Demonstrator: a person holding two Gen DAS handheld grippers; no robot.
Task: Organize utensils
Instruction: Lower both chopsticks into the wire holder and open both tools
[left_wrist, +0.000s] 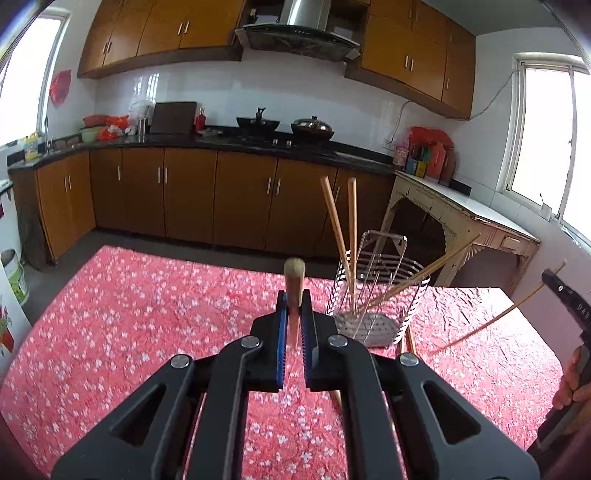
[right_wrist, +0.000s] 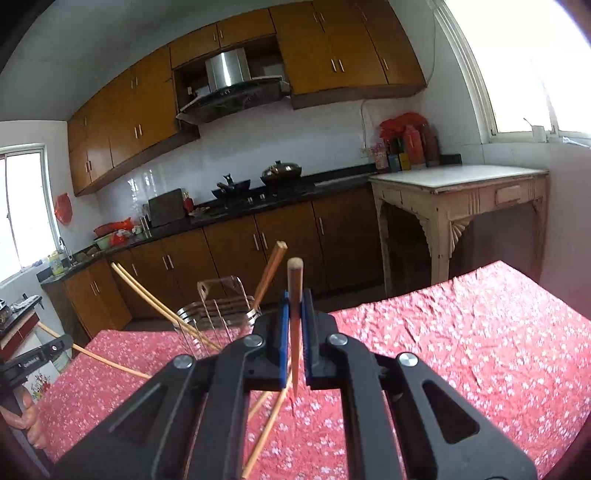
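A counter (left_wrist: 129, 314) draped in a red flowered cloth fills the near ground, with brown kitchen cabinets (left_wrist: 184, 199) and a black worktop along the far wall and a pale old side table (right_wrist: 458, 195) to the right. Towards the far right part of the counter stands a wire utensil basket (left_wrist: 373, 295); three chopsticks (left_wrist: 352, 229) lean out of it, two rising up and one slanting off to the right. Loose chopsticks (right_wrist: 266, 435) lie on the cloth just near the basket's near side. The left tool (left_wrist: 294, 310) is clamped on a single chopstick (left_wrist: 294, 280) that stands between its blue pads above the cloth, left of the basket. The right tool (right_wrist: 294, 314) is clamped on its own chopstick (right_wrist: 295, 295), held just beside the basket, which partly blocks its left view. A hand (left_wrist: 570, 384) grips the right tool's handle at the right edge
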